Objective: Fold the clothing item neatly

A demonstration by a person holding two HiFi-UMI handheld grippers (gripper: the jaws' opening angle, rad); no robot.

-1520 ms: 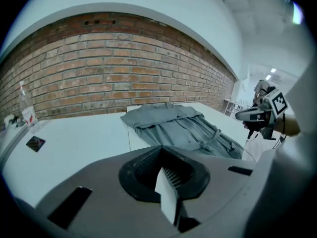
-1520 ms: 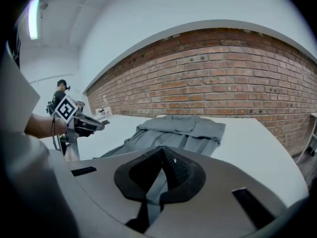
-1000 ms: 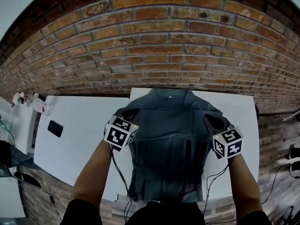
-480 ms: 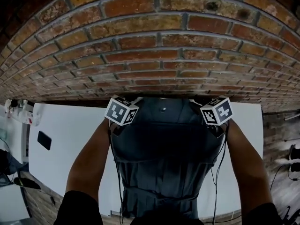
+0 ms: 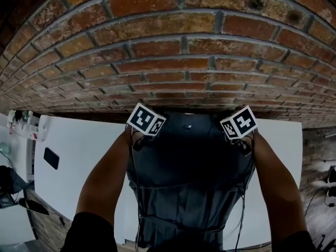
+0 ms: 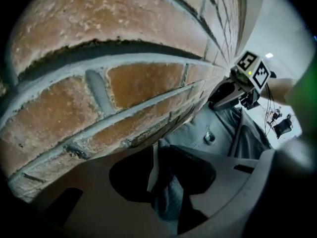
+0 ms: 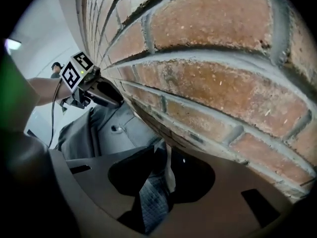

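A dark grey garment (image 5: 189, 167) lies spread on the white table (image 5: 79, 156), its far edge against the brick wall. My left gripper (image 5: 148, 118) is at the garment's far left corner and my right gripper (image 5: 237, 121) at its far right corner, both pointing down at the wall's foot. In the left gripper view a fold of grey cloth (image 6: 168, 197) lies loose between the parted jaws of the left gripper (image 6: 161, 157), which have just been opening. In the right gripper view the right gripper (image 7: 161, 157) is the same, its cloth fold (image 7: 151, 197) slack, its jaws also just opening.
The brick wall (image 5: 173, 62) rises right behind the table's far edge, close to both grippers. A small black flat object (image 5: 51, 158) lies on the table's left part. Several small bottles (image 5: 21, 121) stand beyond the left edge. A snap (image 5: 188, 126) marks the garment's middle.
Both grippers have moved away from me, from the garment's sides to its far edge at the wall. The view has tilted forward with them.
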